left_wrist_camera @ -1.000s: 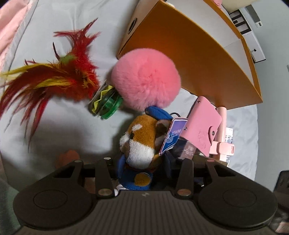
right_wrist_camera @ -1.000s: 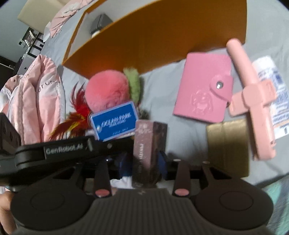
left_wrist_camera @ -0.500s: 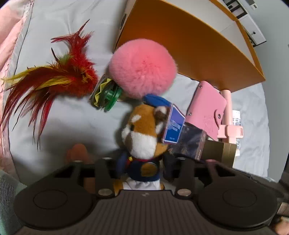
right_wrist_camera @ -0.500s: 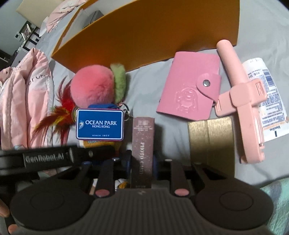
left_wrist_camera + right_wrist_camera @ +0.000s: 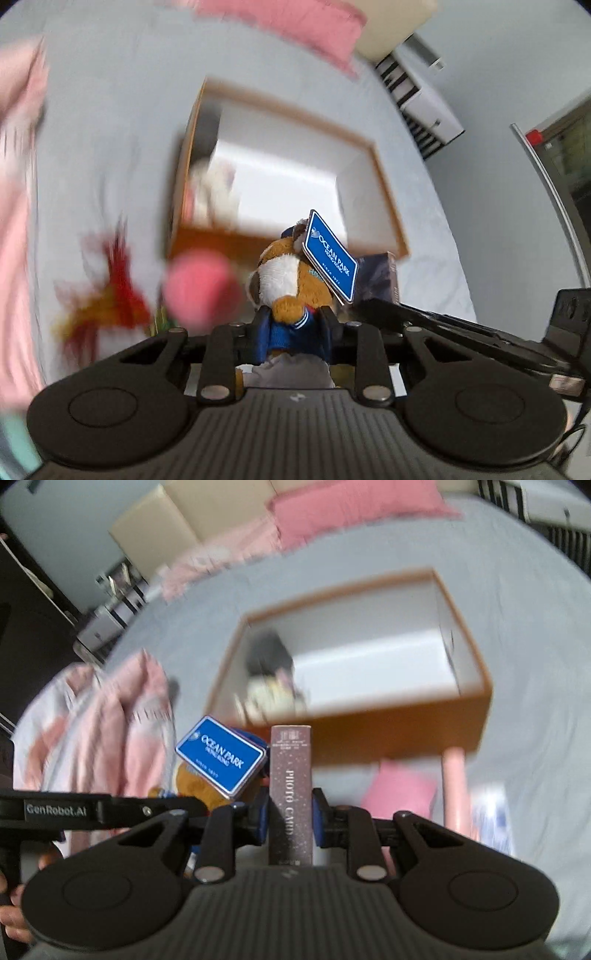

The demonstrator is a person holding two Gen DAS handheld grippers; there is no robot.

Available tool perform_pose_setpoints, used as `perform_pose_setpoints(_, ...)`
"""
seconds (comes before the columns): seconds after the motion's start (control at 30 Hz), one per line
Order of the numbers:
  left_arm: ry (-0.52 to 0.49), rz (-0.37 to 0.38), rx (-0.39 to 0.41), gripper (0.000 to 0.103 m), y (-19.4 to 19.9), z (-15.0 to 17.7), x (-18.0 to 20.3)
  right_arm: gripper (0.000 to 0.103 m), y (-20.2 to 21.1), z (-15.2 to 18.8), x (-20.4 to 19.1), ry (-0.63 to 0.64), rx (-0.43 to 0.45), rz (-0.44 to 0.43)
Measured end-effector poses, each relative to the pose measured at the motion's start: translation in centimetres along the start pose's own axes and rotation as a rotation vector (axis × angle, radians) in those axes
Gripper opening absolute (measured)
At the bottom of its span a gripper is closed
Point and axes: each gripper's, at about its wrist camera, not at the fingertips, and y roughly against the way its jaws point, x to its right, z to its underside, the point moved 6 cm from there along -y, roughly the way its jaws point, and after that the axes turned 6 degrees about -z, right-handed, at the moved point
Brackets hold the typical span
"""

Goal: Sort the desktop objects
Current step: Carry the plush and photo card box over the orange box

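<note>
The plush toy (image 5: 291, 291) is being gripped in the left hand-held gripper (image 5: 293, 328) and the photo card box (image 5: 290, 790) in the right hand-held gripper (image 5: 290, 816), both now being carried up off the bed (image 5: 535, 738) where they were lying a second ago. The open orange box (image 5: 388, 723) is being approached just ahead, its near wall being the edge to clear and its white floor being left mostly free on the right

A grey bedsheet (image 5: 535, 635) covers the surface, with a pink pillow (image 5: 354, 509) before a beige headboard (image 5: 155, 528). A pink-and-white quilt (image 5: 96, 723) lies bunched at left. A white drawer unit (image 5: 424, 110) stands beside the bed.
</note>
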Motion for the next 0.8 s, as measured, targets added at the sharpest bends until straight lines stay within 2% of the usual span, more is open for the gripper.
perform_pose_setpoints(0.2,-0.023,0.009,0.087,0.031,-1.3,-8.6,2.4,0.024,0.2,-7.5,-0.1,0.034,0.118,-0.013)
perform_pose_setpoints(0.3,-0.009,-0.002,0.086,0.031,-4.5,-11.3,2.8,0.024,-1.7,-10.5,1.0,0.016,0.133,0.001)
perform_pose_setpoints(0.37,0.004,-0.012,0.051,0.031,-7.4,-12.1,2.6,0.024,-3.6,-12.0,2.1,0.007,0.126,0.037)
perform_pose_setpoints(0.47,0.014,-0.036,-0.022,0.031,-11.7,-11.9,1.5,0.024,-6.6,-12.9,4.2,0.005,0.092,0.087)
perform_pose_setpoints(0.57,-0.003,-0.082,-0.104,0.031,-15.1,-10.4,0.2,0.024,-9.4,-12.4,6.5,-0.025,0.033,0.109)
perform_pose_setpoints(0.67,-0.057,-0.138,-0.157,0.03,-17.1,-8.7,-0.1,0.024,-11.6,-11.9,8.3,-0.05,-0.016,0.125)
perform_pose_setpoints(0.8,-0.117,-0.189,-0.184,0.031,-18.3,-7.0,0.2,0.024,-13.5,-11.0,9.5,-0.08,-0.053,0.136)
